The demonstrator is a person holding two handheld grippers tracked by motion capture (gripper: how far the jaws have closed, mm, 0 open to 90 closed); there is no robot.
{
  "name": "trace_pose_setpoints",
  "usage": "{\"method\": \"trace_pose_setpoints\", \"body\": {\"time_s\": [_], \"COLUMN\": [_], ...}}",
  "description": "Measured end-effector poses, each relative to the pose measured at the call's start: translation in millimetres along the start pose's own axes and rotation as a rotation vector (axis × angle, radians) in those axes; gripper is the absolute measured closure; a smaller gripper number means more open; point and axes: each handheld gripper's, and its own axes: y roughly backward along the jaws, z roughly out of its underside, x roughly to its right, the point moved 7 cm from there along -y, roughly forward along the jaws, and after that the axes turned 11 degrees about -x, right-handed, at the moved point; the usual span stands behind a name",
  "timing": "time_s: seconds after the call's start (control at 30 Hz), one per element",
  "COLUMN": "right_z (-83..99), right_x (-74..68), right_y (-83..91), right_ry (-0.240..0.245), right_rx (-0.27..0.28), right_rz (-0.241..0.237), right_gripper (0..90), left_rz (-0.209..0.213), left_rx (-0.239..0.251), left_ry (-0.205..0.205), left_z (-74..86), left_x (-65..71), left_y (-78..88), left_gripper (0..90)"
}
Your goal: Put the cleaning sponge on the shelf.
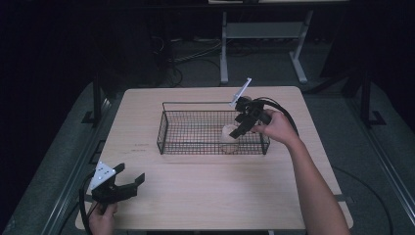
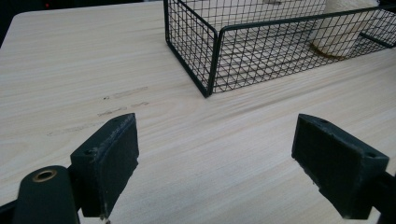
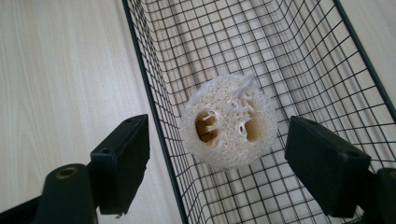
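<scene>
Black right gripper [image 1: 241,126] tilts over loofah [image 3: 229,121], apart.

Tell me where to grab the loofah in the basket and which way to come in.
Grip the loofah across its rounded sides, coming straight down from above. It stands on end in the basket, holes facing up, close to the near mesh wall, which blocks a sideways approach. The right gripper already hangs open over it, one jaw outside that wall, so it should probably shift inward first.

The right hand-held gripper [image 3: 217,163] hangs above a black wire basket [image 3: 154,107] with its jaws apart. A pale loofah slice [image 3: 229,121] stands on the basket floor between them, untouched. Wooden table [image 3: 60,70] lies toward nine o'clock.
</scene>
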Motion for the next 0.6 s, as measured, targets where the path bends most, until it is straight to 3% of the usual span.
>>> {"method": "trace_pose_setpoints", "body": {"time_s": [0.6], "right_z": [-0.8], "right_x": [-20.5], "right_y": [9.3], "right_ry": [0.048], "right_rx": [-0.005], "right_rz": [0.009], "right_gripper": [21.0], "left_rz": [-0.001], "left_rx": [0.0], "left_ry": [-0.003], "left_z": [0.3], "left_x": [0.2], "left_y": [0.4], "left_gripper": [13.9]}}
